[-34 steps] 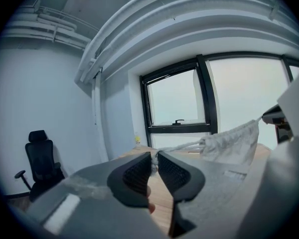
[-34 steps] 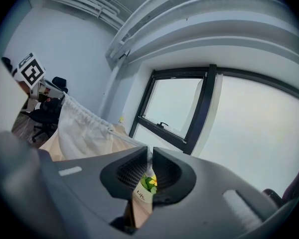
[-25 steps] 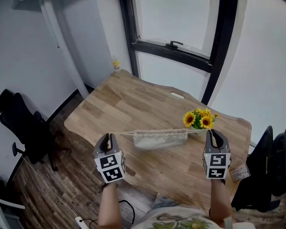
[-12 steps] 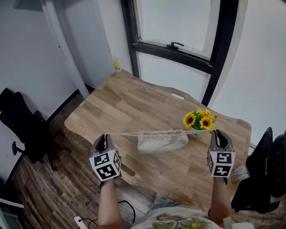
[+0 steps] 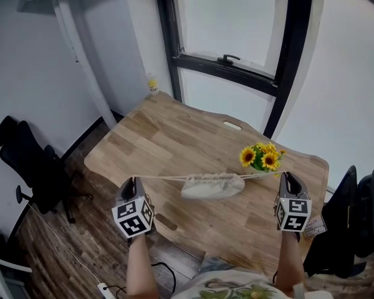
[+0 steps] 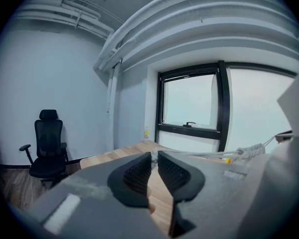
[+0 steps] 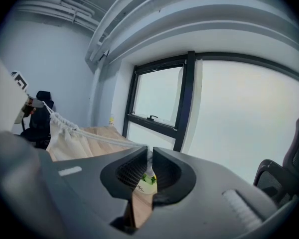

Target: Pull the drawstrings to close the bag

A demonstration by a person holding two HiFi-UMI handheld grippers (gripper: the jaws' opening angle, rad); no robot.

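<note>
Desk of light wood [image 5: 174,136] is carrying the cream cloth drawstring bag [image 5: 212,185] by its near edge, toward the right corner, its mouth bunching up. Left gripper [image 5: 132,182] and right gripper [image 5: 289,177] are each clamping their fingers [image 6: 139,176] on the taut thin white drawstrings [image 5: 165,177]. Cinching seems to be under way; the next move is calling for a further outward pull until the mouth is closing fully.

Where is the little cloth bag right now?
In the head view, the cream cloth drawstring bag is over the wooden table, midway between the left tool and right tool, just left of the yellow sunflowers.
</note>
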